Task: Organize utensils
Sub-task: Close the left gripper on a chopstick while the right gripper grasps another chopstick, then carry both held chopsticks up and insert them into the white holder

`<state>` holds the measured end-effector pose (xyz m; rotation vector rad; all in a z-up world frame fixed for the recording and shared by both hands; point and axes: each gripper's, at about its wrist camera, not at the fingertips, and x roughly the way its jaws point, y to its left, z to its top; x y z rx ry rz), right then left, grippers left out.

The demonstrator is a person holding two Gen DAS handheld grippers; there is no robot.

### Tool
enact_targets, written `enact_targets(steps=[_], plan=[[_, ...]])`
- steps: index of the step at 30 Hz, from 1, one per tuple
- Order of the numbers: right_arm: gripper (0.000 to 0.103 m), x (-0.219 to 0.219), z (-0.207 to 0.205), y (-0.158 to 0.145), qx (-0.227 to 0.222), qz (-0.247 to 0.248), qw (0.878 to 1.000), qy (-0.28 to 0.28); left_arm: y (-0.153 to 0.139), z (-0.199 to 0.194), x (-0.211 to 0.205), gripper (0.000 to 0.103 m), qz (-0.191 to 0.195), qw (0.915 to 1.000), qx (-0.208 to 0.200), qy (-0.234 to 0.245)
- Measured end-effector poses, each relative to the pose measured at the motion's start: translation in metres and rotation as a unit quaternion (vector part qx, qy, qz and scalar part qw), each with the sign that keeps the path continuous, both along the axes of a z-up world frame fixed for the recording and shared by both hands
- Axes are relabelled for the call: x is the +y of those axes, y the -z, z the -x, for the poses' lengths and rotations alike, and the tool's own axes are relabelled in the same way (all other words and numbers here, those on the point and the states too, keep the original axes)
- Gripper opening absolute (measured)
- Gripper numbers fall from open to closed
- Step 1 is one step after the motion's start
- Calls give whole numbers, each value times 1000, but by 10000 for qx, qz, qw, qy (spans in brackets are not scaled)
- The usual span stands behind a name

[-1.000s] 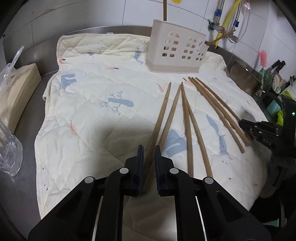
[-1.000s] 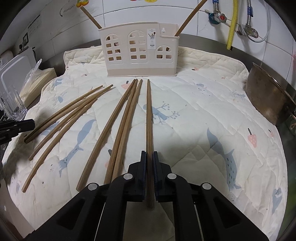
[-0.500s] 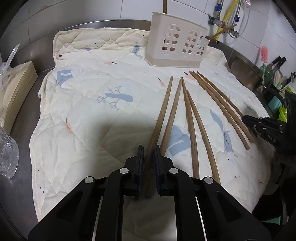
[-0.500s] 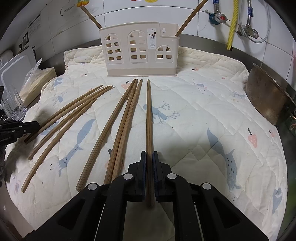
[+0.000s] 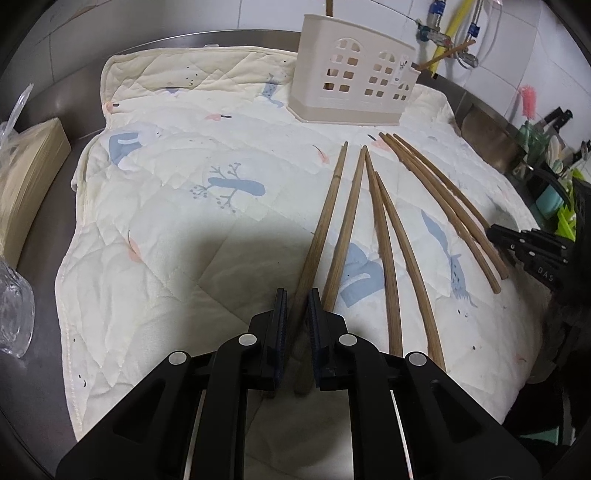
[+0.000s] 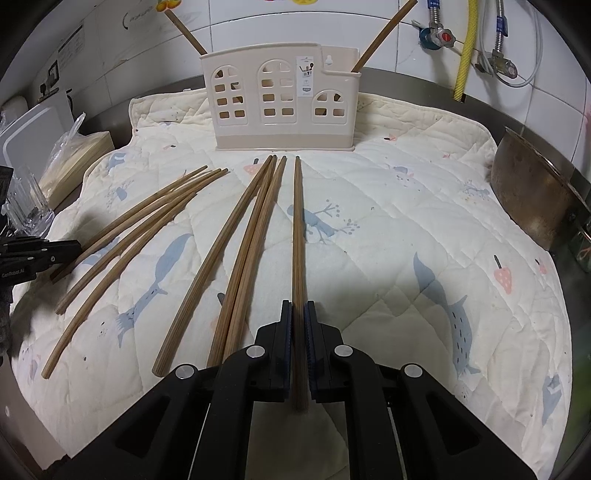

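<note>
White wall tiles back the steel surface (image 6: 424, 79), where your quilted mat (image 6: 388, 229) carries a beige holder (image 6: 280, 107) at twelve o'clock with only two chopsticks (image 6: 382, 35) standing in it, so most of the job looks undone. You have the right tool (image 6: 298, 314) clamped on the rightmost chopstick (image 6: 297, 229) and the left tool (image 5: 296, 306) nearly closed around the leftmost chopstick (image 5: 325, 218), with six loose chopsticks (image 6: 243, 243) lying between them. "CanRobot.AI" reads on the left tool at nine o'clock in the right view; the holder's sticker is too small to read.
</note>
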<state>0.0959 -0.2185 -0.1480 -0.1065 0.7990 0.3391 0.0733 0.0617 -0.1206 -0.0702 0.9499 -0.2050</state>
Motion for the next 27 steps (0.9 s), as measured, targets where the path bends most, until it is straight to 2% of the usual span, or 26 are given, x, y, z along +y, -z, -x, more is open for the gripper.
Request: enact_targets(steps=[7,17,20,27], plan=[[7,-1,1,0,9,-8,10000,3,2,0,8,11,282,9996,37,-29],[7,-1,2,0,-14,11,10000,0,2,5,6,11,199,9998,18,2],[7,-3,5,-2,-41,-15,10000,19,0,6,1,9,39,10000,2,2],[7,-7,14,-24,-314,-85,9995,52,-24,15,-5,6,96,9996,-267,80]])
